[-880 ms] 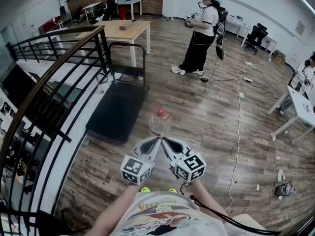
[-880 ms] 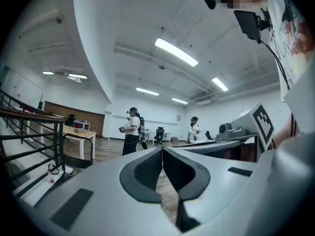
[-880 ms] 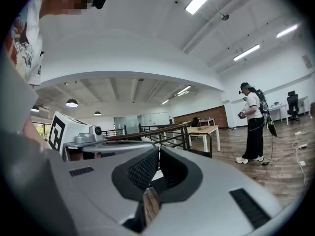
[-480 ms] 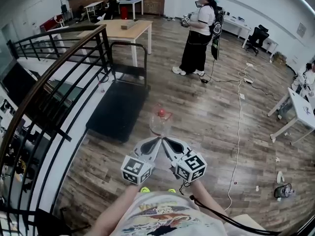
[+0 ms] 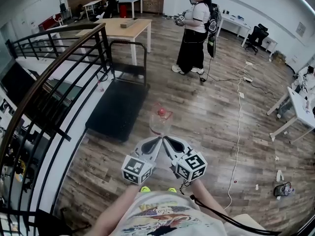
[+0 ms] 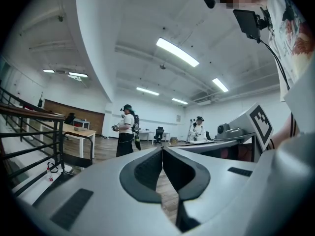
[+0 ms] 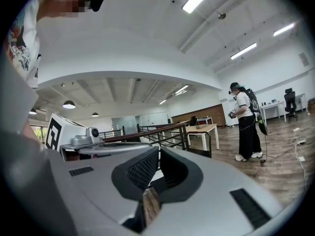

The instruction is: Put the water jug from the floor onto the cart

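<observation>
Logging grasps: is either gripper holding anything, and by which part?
Nothing is held: the left gripper and the right gripper are both shut and empty.

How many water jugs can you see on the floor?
1. The clear plastic water jug with a red cap stands on the wooden plank floor, just right of the flat black cart. More could be hidden from these views.
</observation>
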`<state>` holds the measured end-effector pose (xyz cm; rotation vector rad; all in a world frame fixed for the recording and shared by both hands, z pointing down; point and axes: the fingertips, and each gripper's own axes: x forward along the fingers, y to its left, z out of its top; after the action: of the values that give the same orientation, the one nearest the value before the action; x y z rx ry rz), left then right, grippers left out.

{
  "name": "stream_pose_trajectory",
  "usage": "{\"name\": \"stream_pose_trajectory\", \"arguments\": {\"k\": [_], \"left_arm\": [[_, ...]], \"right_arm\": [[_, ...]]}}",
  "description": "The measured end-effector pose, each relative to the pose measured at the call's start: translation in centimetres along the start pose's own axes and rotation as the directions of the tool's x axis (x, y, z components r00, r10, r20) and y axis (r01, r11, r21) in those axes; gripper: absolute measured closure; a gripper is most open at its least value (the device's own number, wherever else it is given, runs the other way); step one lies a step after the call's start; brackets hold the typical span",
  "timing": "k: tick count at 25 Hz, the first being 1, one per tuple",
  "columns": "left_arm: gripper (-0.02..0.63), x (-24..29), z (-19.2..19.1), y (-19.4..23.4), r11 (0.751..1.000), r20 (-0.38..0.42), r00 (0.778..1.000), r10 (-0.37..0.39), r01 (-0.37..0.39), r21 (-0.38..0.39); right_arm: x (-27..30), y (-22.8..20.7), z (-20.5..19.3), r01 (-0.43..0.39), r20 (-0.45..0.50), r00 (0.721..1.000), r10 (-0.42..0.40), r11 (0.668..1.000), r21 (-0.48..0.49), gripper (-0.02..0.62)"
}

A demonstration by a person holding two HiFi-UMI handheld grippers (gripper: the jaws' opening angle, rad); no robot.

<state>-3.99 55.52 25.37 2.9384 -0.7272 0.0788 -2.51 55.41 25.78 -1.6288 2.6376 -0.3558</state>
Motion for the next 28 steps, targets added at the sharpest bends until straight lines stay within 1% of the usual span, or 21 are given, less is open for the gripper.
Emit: {"name": "stream_pose_trajectory", "arguments": {"k": [9,19,23,28], "left_arm": [[0.594,-1.2,0.4,1.1,1.0,0.003,1.0,-0.008,0.008,0.006],[0.594,-4.0,-0.2,2.9,0.999,0.0,0.999,-0.041,0.041,0.009],[0.594,-4.5,-0.4,3.7,0.999,0.001,0.999,-0.043,0.043,-0.002],[0.594,-4.0,-0.9,4.5,0.999,0.0,0.999,-0.045,0.045,-0.027]], "right_arm": [[1.1,1.2,0.1,0.014,-0.006,1.0,-0.014,1.0,-0.007,0.571],[3.0,3.9,-1.2,0.048,-0.02,0.999,-0.049,0.999,-0.004,0.571],[3.6,4.5,-1.5,0.051,-0.039,0.998,-0.051,0.999,-0.013,0.571],[4.3,3.9,-1.9,0.053,-0.053,0.997,-0.052,0.998,0.017,0.571]]}}
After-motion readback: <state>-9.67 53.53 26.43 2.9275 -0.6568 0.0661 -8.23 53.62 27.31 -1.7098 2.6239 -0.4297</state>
